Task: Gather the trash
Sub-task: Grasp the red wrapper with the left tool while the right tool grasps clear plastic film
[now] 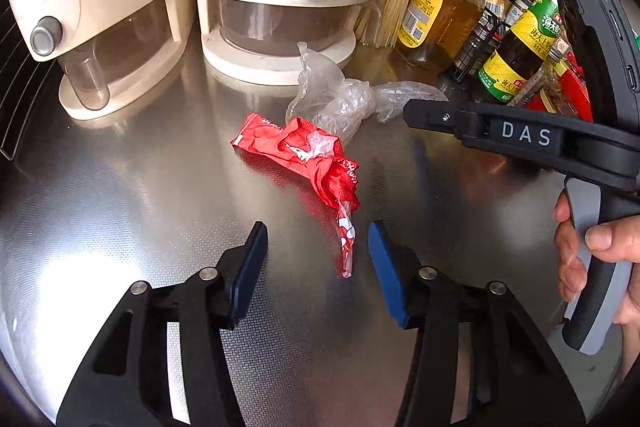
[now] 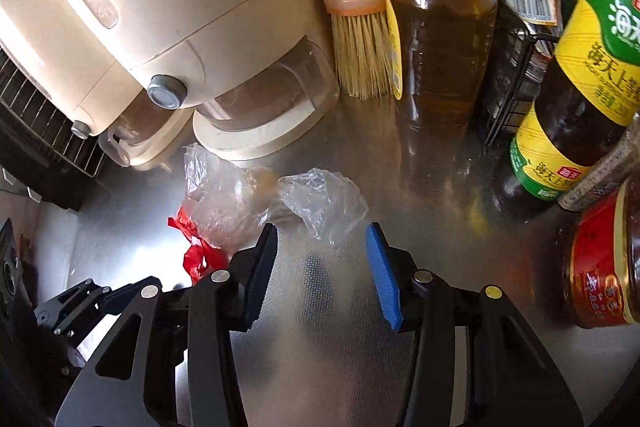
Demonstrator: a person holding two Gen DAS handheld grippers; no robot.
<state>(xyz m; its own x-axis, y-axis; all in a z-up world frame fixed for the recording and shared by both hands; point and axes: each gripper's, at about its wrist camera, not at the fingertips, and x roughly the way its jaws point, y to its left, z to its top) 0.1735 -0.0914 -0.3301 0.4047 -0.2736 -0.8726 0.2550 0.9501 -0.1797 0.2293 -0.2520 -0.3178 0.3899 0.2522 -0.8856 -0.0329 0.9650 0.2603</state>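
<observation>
- I see a crumpled red wrapper (image 1: 304,163) lying flat, its twisted tail towards me
- Behind it, touching, a scrunched clear plastic bag (image 1: 344,95) lies flat too

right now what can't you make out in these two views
- Red wrapper, right wrist view: mostly hidden behind the clear plastic bag and the right gripper linkage.
- Dark sauce bottle, right wrist view: top cut off by the frame edge.
- Right gripper's fingers, left wrist view: not visible, so open or shut is unreadable there.
</observation>
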